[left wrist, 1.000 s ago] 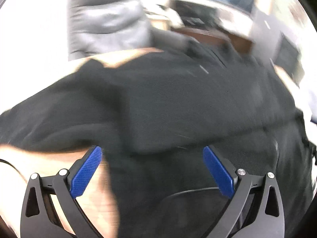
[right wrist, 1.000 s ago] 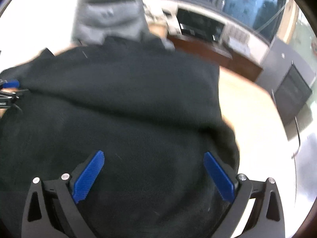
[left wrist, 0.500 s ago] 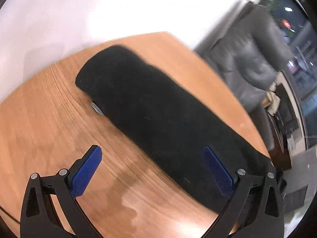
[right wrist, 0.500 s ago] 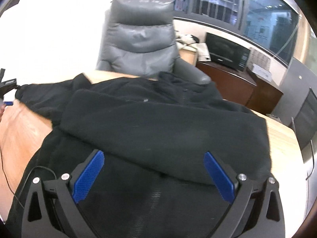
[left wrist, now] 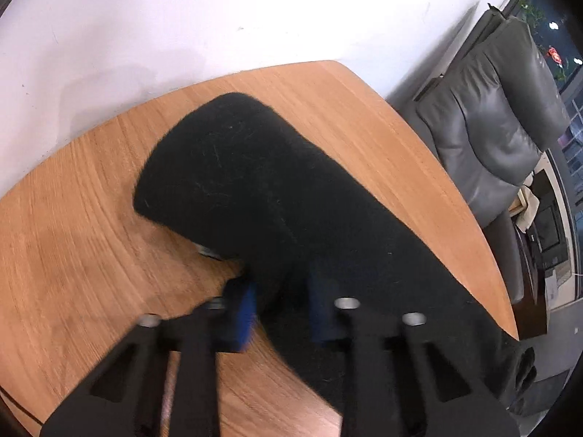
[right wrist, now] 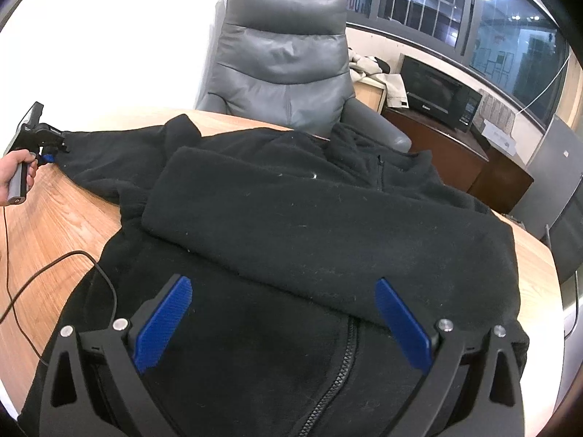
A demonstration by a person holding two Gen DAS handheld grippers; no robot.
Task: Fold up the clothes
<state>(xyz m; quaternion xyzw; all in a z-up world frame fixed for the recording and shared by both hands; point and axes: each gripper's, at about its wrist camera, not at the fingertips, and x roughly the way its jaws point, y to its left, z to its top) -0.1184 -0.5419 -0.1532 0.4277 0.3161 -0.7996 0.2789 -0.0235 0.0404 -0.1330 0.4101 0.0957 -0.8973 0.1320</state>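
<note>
Meanwhile, a black fleece jacket (right wrist: 313, 240) lay spread across the wooden bench (right wrist: 47, 233), its zip running down the front toward the right wrist camera. One sleeve (right wrist: 291, 218) was folded flat across the chest. The other sleeve (left wrist: 277, 196) stretched out sideways over the bench (left wrist: 73, 240), its rounded cuff end resting on the wood near the white wall (left wrist: 182, 18).

The left tongs (left wrist: 278, 309) were pinched on the edge of that outstretched sleeve, the blue pads (left wrist: 245, 315) pressed into the fleece with dark fabric bunched between them; the picture there was blurred. From the right wrist view the same tongs (right wrist: 45, 145) showed at the sleeve's far end, held in a hand (right wrist: 16, 171).

The right tongs (right wrist: 282, 322) stood spread wide above the lower front of the jacket, their blue pads (right wrist: 164, 324) gripping nothing. A thin black cable (right wrist: 58, 266) trailed over the bench beside the jacket's hem. A grey leather chair (right wrist: 288, 58) stood behind the bench.
</note>
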